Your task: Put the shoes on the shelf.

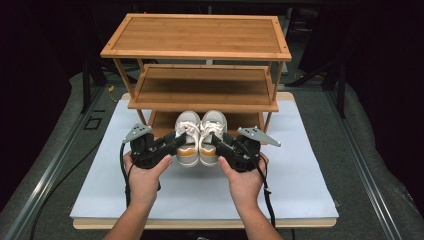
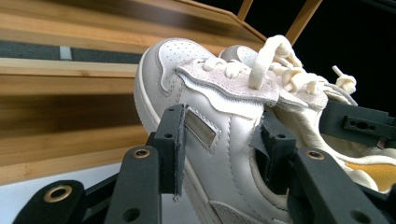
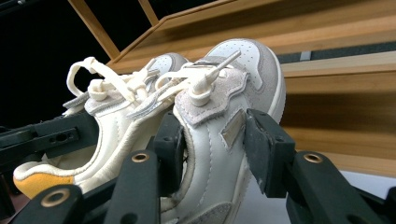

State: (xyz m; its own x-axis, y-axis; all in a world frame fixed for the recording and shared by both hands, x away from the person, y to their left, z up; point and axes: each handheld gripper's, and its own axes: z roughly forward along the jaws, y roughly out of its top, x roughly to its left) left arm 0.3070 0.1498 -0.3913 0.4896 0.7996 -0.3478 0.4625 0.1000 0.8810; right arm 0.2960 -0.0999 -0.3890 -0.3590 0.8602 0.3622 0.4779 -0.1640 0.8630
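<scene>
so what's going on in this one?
A person holds a gripper in each hand, each clamped on one shoe of a white pair. The left gripper grips the side of the left shoe, one jaw outside and one inside the opening; the right gripper holds the right shoe the same way. The shoes are side by side, toes toward the wooden rack, in front of its lowest shelf, above the white table.

Two black grippers, left gripper (image 1: pixel 176 139) and right gripper (image 1: pixel 216 140), each topped by a grey three-cornered plate, trailing a black cable; brass-ringed screw holes dot the blocky jaws; forearms bare, no sleeves
</scene>
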